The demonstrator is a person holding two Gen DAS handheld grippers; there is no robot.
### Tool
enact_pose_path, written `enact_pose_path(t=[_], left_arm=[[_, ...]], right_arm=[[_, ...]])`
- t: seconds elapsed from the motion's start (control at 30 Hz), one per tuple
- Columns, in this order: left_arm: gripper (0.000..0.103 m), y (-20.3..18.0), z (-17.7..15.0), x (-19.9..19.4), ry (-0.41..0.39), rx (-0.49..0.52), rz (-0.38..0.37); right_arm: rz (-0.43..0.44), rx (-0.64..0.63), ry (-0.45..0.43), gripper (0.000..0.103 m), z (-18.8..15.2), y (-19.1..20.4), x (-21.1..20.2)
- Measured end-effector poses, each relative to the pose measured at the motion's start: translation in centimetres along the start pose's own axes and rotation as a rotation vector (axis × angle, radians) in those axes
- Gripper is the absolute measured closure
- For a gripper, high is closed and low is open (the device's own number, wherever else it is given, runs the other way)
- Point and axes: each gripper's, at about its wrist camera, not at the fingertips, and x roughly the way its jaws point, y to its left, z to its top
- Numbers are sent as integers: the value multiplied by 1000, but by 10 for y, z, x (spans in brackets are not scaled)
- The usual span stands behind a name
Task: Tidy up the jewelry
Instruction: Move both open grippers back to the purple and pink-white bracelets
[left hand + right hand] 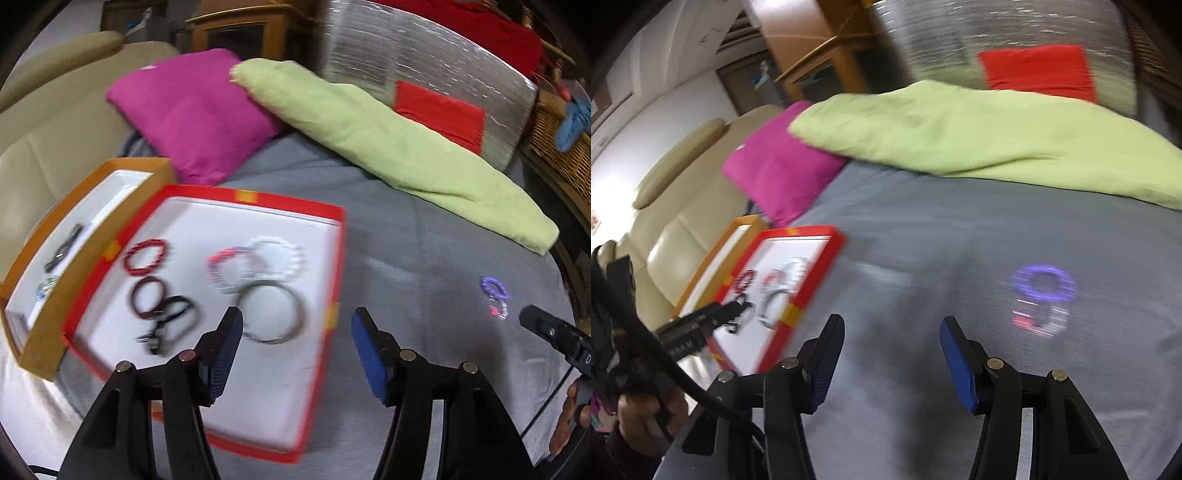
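A grey bedsheet (424, 258) covers the working surface, filling the middle and lower part of both views. Along its far edge lie a magenta cushion (192, 110) at upper left and a long lime-green pillow (388, 147) running diagonally toward the right, with a silver foil-wrapped bundle (424, 55) bearing a red patch behind them. A cream leather sofa (48, 122) fills the left edge of the frame, a wooden cabinet (240, 33) stands at the top, and a wicker basket (561, 147) sits at the right edge. At lower left of the left wrist view a red-rimmed box (334, 266) with a white floor rests on the sheet, touching an orange-rimmed box (107, 229) on its left. Inside the red one lie several bracelets — a red beaded bracelet (146, 256), a dark maroon bracelet (149, 299), a black cord bracelet (173, 321), a pink and clear beaded bracelet (231, 271) overlapped by a white beaded bracelet (279, 258), and a thin metal bangle (273, 312). Well apart, at the right on the bare sheet, a purple beaded bracelet (1043, 282) touches a smaller pinkish beaded bracelet (1039, 321), both blurred. The left gripper (297, 325) hovers over the near right corner of the red box, jaws wide and holding nothing; the right gripper (892, 330) hangs over bare sheet — likewise spread wide and empty.
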Motion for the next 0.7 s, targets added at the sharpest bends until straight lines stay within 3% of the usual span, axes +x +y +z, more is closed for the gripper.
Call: enact_pose_path(t=[0.3, 0.4, 0.7], left_arm=[[38, -86, -17, 38, 32, 138, -101], [38, -102, -22, 43, 20, 196, -96], [38, -108, -29, 49, 20, 208, -84]], right_arm=[[-173, 217, 3, 43, -18, -116, -19], [-170, 227, -4, 43, -12, -121, -12], [-132, 203, -44, 43, -15, -110, 5]])
